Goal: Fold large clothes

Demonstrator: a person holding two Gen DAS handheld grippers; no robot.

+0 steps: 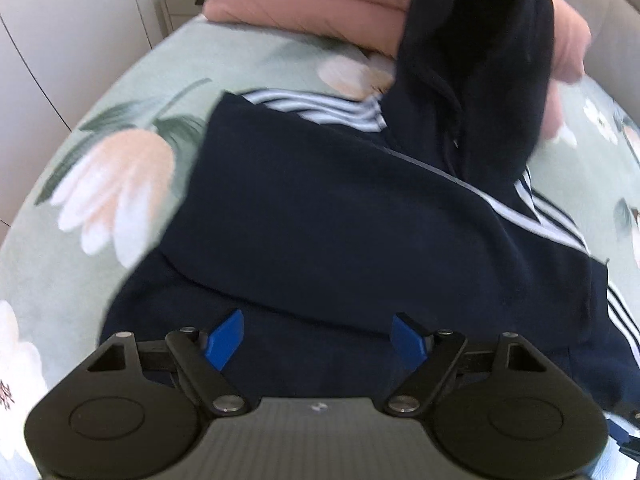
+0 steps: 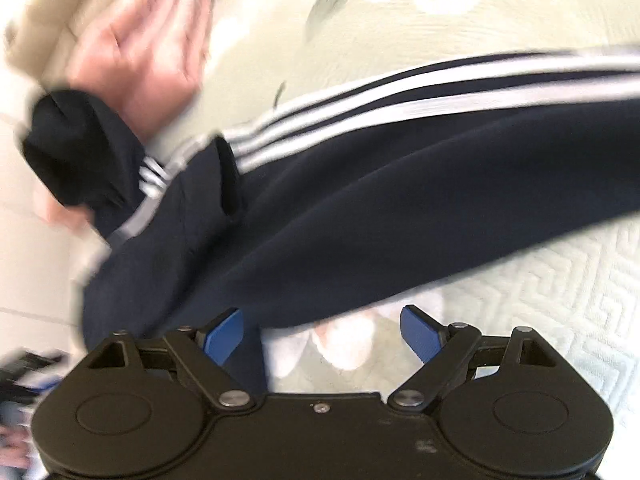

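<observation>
Navy hoodie (image 1: 340, 200): folded on bed (image 1: 120, 80), hood toward pink blankets (image 1: 300, 4); right view blurred. Left gripper (image 1: 318, 338) and right gripper (image 2: 322, 334): fingers wide apart, empty.

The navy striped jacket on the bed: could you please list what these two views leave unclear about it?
- Left wrist view: the navy jacket has its near hem hidden behind the left gripper, and its right edge is cut off by the frame.
- Right wrist view: motion blur smears its stripes and the pink bedding; the right gripper hides the fabric below.
</observation>
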